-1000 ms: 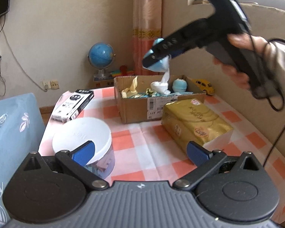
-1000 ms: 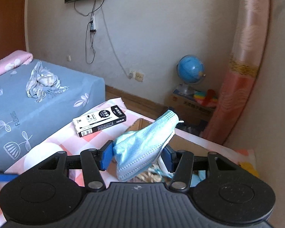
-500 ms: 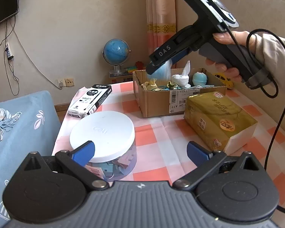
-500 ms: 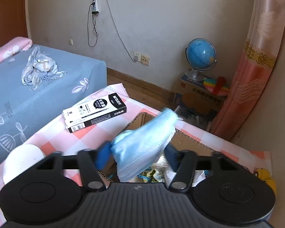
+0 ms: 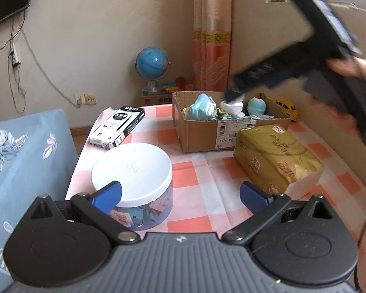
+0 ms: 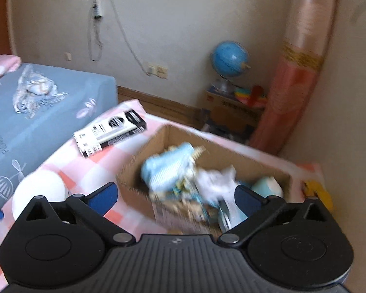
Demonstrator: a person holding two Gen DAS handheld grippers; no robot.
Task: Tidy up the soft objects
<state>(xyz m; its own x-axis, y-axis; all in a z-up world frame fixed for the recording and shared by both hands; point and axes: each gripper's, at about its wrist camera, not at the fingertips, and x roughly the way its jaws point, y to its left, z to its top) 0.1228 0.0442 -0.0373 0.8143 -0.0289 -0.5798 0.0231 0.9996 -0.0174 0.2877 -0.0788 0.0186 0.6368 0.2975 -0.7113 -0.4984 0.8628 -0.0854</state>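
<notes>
A cardboard box (image 5: 200, 131) stands at the back of the checked table and holds soft things. A light blue face mask (image 5: 203, 107) lies in its left part; it also shows in the right wrist view (image 6: 168, 168). A white crumpled cloth (image 5: 233, 107) and a pale blue ball (image 5: 256, 106) lie beside it. My right gripper (image 6: 174, 196) is open and empty above the box (image 6: 144, 183); in the left wrist view it is blurred (image 5: 234, 95) over the box. My left gripper (image 5: 180, 193) is open and empty, low at the table's front.
A round tub with a white lid (image 5: 131, 166) stands by my left finger. A gold tissue pack (image 5: 275, 156) lies right of it. A black and white carton (image 5: 117, 125) lies at the back left. A yellow toy car (image 5: 288, 107) sits behind the box. A blue bed (image 5: 24, 151) is left.
My right gripper has opened and let go of the blue mask, which now lies in the box. The right gripper has pulled back a little. My left gripper stays open.
</notes>
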